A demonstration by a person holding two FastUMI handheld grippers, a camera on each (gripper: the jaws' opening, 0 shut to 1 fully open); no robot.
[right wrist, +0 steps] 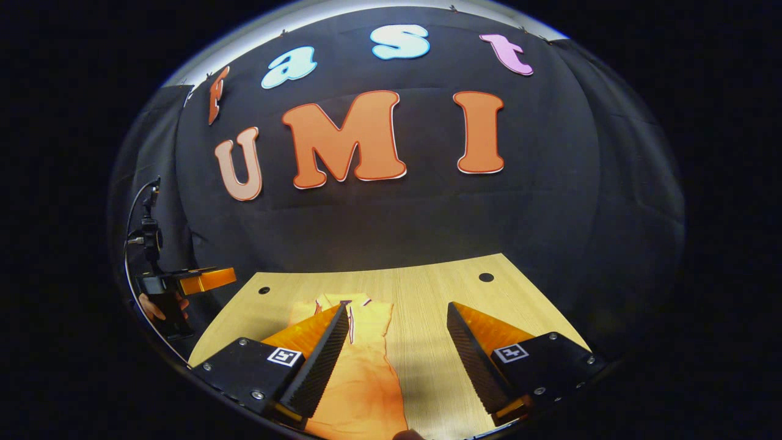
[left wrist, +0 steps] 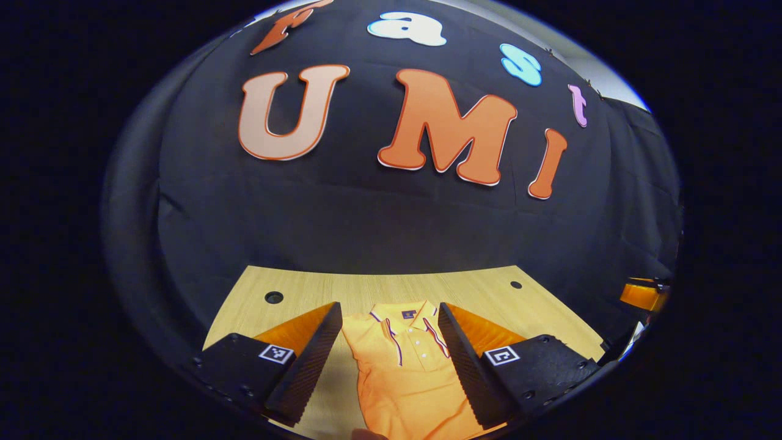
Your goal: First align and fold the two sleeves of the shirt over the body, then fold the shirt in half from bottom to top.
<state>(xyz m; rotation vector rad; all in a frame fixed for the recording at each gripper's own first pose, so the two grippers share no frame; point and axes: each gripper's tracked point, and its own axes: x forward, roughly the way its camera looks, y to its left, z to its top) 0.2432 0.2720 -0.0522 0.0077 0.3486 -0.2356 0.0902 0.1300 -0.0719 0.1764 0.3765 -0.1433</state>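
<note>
An orange polo shirt (left wrist: 406,373) lies flat on the wooden table (left wrist: 366,290), collar toward the far wall, its sides folded in to a narrow strip. My left gripper (left wrist: 391,357) hovers above it, open, with the collar and chest between its fingers. In the right gripper view the shirt (right wrist: 360,379) runs along the left finger, and my right gripper (right wrist: 394,360) stands open over the shirt's right edge and bare wood. The left gripper (right wrist: 204,280), held by a hand (right wrist: 153,308), shows at the far left of that view.
The table (right wrist: 440,293) has small round holes near its far corners (left wrist: 274,297) (right wrist: 486,277). Black cloth walls close in behind and at both sides. Bare wood lies on both sides of the shirt.
</note>
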